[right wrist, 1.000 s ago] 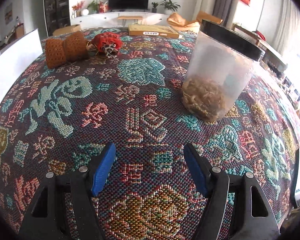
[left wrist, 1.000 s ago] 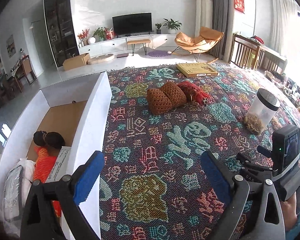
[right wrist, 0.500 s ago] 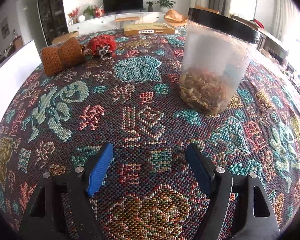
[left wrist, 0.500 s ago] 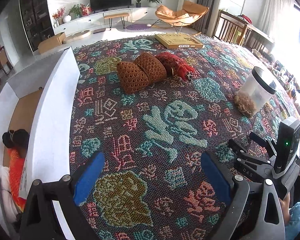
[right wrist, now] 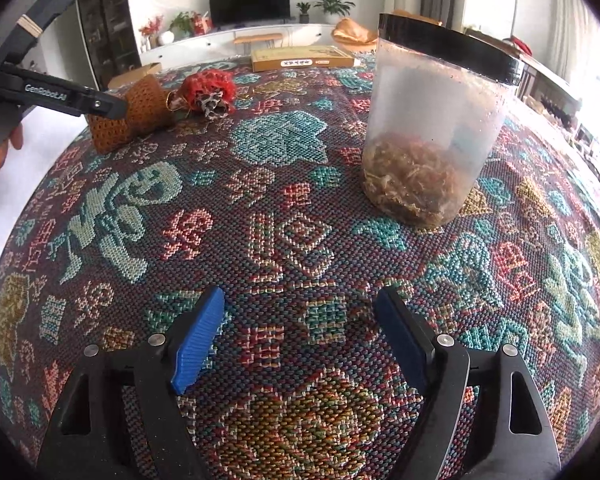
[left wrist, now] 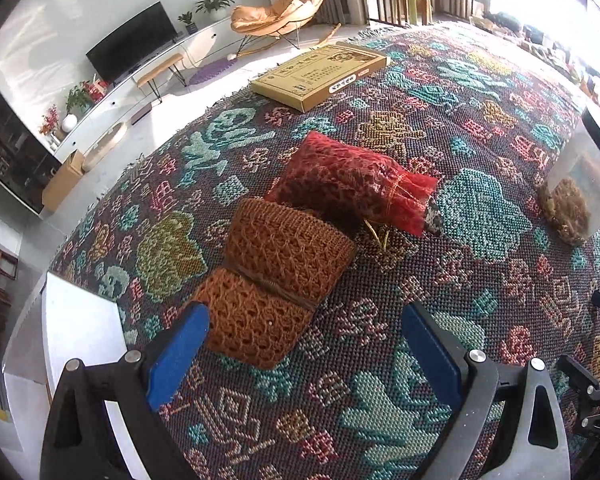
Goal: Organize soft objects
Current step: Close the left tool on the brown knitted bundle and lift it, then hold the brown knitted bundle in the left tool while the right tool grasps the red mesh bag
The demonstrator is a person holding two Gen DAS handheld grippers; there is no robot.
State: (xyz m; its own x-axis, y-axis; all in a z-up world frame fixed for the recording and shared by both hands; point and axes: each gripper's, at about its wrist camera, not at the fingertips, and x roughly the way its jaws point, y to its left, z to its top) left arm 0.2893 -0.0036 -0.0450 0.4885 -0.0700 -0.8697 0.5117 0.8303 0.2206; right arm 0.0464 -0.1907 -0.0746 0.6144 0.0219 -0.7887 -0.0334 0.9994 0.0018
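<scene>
while the left gripper gapes wide, the brown knit bundle lies just ahead, nearer its left finger. its long axis runs away toward the red mesh pouch.

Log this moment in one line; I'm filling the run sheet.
left gripper: open, nearing orange knit bundle | right gripper: open, idle | red mesh pouch: on cloth
</scene>
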